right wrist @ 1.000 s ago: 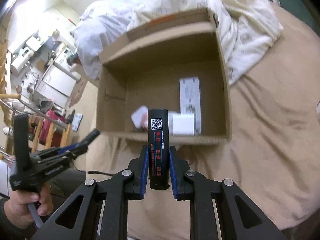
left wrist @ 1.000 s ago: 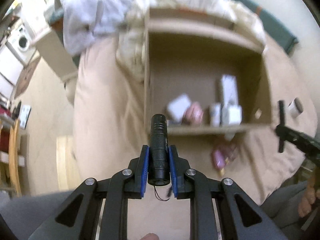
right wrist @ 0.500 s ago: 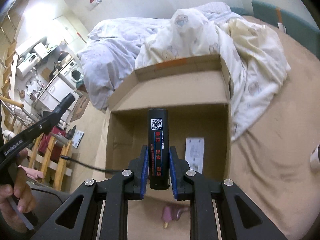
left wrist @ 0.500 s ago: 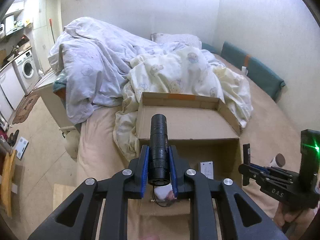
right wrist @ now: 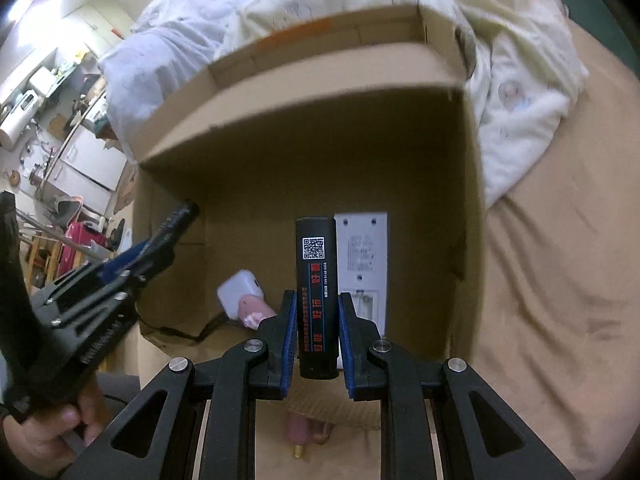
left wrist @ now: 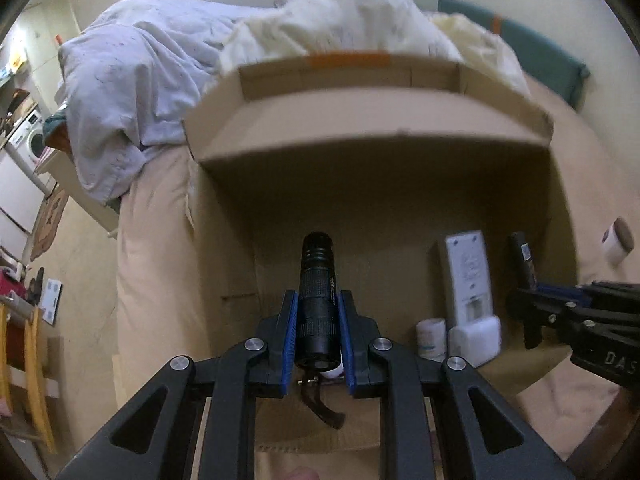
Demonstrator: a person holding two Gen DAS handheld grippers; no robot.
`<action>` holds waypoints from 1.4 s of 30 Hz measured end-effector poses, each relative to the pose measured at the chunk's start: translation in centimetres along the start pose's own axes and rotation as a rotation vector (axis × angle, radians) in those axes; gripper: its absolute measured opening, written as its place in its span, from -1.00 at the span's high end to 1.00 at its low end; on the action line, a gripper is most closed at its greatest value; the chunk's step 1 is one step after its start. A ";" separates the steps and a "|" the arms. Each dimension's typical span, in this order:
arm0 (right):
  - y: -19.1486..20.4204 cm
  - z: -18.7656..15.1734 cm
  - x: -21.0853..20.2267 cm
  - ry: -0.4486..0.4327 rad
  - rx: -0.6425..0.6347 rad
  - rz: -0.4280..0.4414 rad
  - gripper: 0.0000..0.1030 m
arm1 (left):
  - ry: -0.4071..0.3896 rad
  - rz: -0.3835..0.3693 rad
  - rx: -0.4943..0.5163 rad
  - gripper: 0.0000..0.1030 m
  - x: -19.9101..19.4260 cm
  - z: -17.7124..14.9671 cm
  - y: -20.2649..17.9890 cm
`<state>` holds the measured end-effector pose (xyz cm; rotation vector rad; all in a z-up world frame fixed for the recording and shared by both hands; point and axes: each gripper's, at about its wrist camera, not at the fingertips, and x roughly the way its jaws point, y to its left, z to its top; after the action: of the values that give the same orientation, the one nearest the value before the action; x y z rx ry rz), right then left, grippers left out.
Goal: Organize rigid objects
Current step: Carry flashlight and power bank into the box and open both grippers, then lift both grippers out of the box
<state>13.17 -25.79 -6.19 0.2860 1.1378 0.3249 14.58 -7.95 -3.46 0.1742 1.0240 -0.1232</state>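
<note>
My left gripper (left wrist: pixel 318 332) is shut on a black flashlight (left wrist: pixel 318 296), held over the open cardboard box (left wrist: pixel 360 136) on the bed. My right gripper (right wrist: pixel 318 332) is shut on a black flat device with a QR code and red lettering (right wrist: pixel 316 288), also held over the box (right wrist: pixel 320 80). Inside the box lie a white remote-like unit (right wrist: pixel 362 256), a white adapter (right wrist: pixel 240 294) beside a pink item (right wrist: pixel 256 312), and a small white bottle (left wrist: pixel 431 338). The right gripper shows in the left wrist view (left wrist: pixel 532 312), the left gripper in the right wrist view (right wrist: pixel 132 264).
Rumpled white and cream bedding (left wrist: pixel 168 64) lies behind the box. A pink object (right wrist: pixel 308 434) lies on the beige sheet in front of the box. A small jar (left wrist: pixel 618 240) sits on the bed to the right. The floor and kitchen units are far left.
Both grippers have moved forward and down toward the box opening, each still holding its object. The box now fills the middle of both views.
</note>
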 end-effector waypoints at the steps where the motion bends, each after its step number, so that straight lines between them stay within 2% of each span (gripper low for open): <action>1: 0.1 -0.1 0.4 0.009 -0.005 -0.006 0.60 | 0.011 0.002 0.002 0.66 0.4 -0.2 0.0; 5: 0.5 0.0 1.8 0.036 -0.027 -0.036 0.60 | 0.033 0.033 0.017 0.66 1.8 -0.9 0.2; 14: 0.2 0.4 3.4 0.063 -0.025 -0.084 0.60 | 0.101 0.041 0.009 0.66 3.6 -1.7 0.8; 25: 0.5 0.6 3.9 0.078 -0.024 -0.079 0.60 | 0.107 0.046 0.031 0.66 3.5 -1.9 0.3; 32: 0.7 0.8 3.1 0.046 -0.028 -0.059 0.58 | 0.101 0.045 0.028 0.63 3.1 -1.8 0.2; 33: 0.6 0.8 3.0 0.040 -0.025 -0.053 0.49 | 0.098 0.048 0.032 0.61 2.9 -1.8 0.1; 34: 0.6 0.8 2.8 0.035 -0.021 -0.050 0.33 | 0.096 0.051 0.036 0.53 2.8 -1.8 0.0; 35: 0.5 0.9 2.7 0.031 -0.016 -0.047 0.18 | 0.089 0.059 0.039 0.32 2.6 -1.8 -0.1; 36: 0.5 0.9 2.6 0.027 -0.010 -0.042 -0.23 | 0.078 0.063 0.041 0.17 2.3 -1.8 -0.2; 37: 0.5 0.9 2.5 0.017 -0.004 -0.029 -0.33 | 0.067 0.063 0.042 -0.11 1.9 -1.7 -0.3; 38: 0.6 1.0 2.2 0.005 -0.003 -0.016 -0.33 | 0.061 0.065 0.045 -0.25 1.7 -1.6 -0.4; 40: 0.8 1.2 1.7 -0.019 -0.013 -0.012 -0.41 | 0.051 0.062 0.053 -0.28 1.3 -1.5 -0.6; 41: 0.9 1.2 1.4 -0.032 -0.017 -0.013 -0.48 | 0.047 0.064 0.058 -0.37 1.1 -1.5 -0.7; 42: 1.0 1.4 1.1 -0.046 -0.018 -0.013 -0.65 | 0.044 0.066 0.060 -0.43 1.0 -1.5 -0.8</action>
<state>14.72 -24.55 -6.18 0.2694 1.0908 0.3157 13.69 -8.46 -5.17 0.2663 1.0582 -0.0904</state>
